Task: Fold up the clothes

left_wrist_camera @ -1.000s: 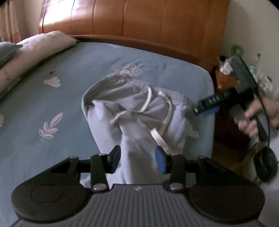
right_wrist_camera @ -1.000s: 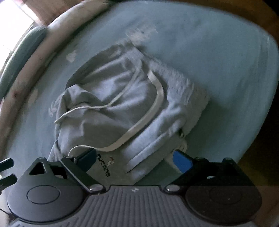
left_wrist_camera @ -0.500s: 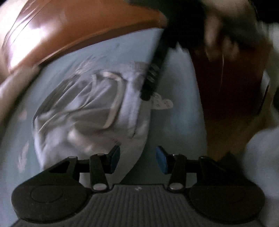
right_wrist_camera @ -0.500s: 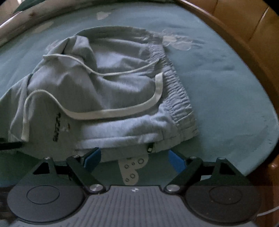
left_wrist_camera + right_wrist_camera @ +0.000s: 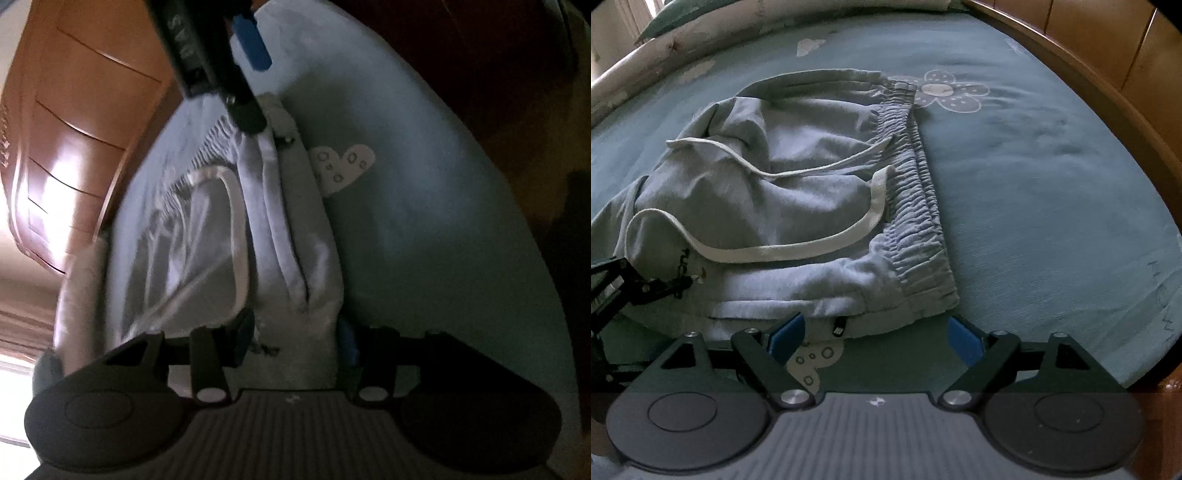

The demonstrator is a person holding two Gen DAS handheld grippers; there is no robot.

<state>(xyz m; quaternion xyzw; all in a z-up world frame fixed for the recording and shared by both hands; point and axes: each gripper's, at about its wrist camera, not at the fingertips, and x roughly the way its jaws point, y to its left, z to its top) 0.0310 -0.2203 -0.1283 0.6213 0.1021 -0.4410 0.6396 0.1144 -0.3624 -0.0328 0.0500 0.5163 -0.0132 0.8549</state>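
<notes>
In the left wrist view, one pair of grey shorts (image 5: pixel 229 251) was seen crumpled on the blue sheet (image 5: pixel 424 229) beside one wooden headboard (image 5: pixel 85 122), with its near edge between the closing jaws of the left gripper (image 5: pixel 295 341), though a firm pinch could not be made out, while the right gripper (image 5: pixel 236 66) crossed the top of the frame. In the right wrist view, the same shorts (image 5: pixel 798 192) were shown with one white drawstring (image 5: pixel 798 251) looped over them and two flower prints on the sheet (image 5: pixel 1052 184); the right gripper (image 5: pixel 875 334) was held wide and empty just before the waistband corner, and the left gripper (image 5: pixel 646 288) was seen at the shorts' left edge.
</notes>
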